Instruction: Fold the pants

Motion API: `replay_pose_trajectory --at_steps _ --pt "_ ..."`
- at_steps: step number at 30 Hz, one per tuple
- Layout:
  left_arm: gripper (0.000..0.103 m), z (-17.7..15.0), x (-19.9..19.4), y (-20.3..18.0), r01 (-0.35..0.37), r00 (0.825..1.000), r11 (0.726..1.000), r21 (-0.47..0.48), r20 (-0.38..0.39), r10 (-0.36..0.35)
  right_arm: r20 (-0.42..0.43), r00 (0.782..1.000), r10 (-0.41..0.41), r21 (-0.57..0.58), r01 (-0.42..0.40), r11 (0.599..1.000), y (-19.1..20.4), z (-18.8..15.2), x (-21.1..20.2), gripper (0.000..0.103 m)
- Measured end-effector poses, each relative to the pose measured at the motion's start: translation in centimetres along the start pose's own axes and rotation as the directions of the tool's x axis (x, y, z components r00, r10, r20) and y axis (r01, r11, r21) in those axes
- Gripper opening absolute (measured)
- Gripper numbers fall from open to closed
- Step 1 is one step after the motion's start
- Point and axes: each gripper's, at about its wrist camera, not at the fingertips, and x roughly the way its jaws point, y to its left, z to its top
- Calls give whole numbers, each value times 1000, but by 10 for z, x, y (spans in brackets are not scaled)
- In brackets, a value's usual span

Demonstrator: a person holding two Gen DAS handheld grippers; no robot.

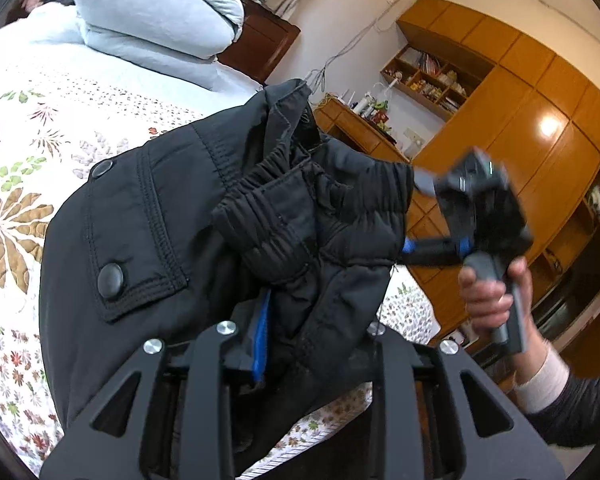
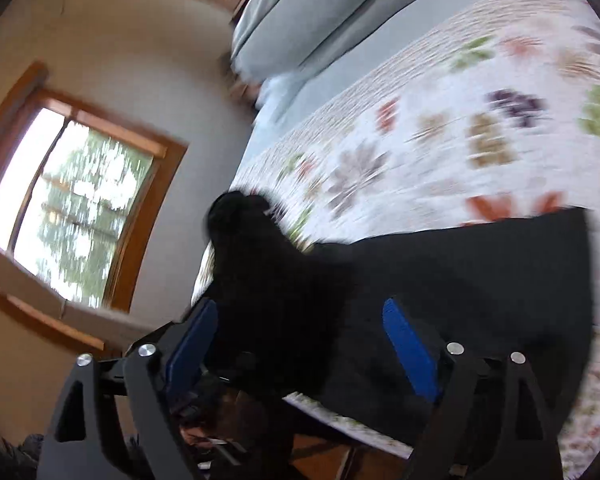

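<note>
Black padded pants (image 1: 172, 240) hang bunched over the floral bed cover (image 1: 40, 128), waistband up. My left gripper (image 1: 300, 344) is shut on the pants' fabric near the waistband; one blue pad (image 1: 262, 340) shows beside the cloth. The right gripper (image 1: 424, 248) shows in the left wrist view at the right end of the waistband, held by a hand. In the blurred right wrist view, the right gripper (image 2: 304, 332) has its blue pads (image 2: 410, 344) wide apart, with the black pants (image 2: 460, 280) between and beyond them.
A folded pale blue duvet (image 1: 156, 12) lies at the head of the bed. Wooden wardrobes (image 1: 520, 112) and a shelf (image 1: 432, 76) stand at the right. A window (image 2: 80, 208) is on the wall left of the bed.
</note>
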Motion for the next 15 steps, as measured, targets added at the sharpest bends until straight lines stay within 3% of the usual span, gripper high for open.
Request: replay_pose_trajectory --at_steps 4,12,14,15 --pt "26 4 8 -1 -14 1000 999 38 -23 15 -84 992 -95 -42 92 995 31 6 43 91" --pt "29 4 39 -12 -46 995 989 142 -86 59 -179 968 -179 8 183 983 34 1 75 92" --pt "30 5 42 -12 -51 994 987 152 -87 65 -175 963 -205 -5 208 978 33 -1 74 85" --pt "30 5 44 -13 -53 994 986 156 -86 67 -170 962 -216 -9 217 976 32 -3 74 78"
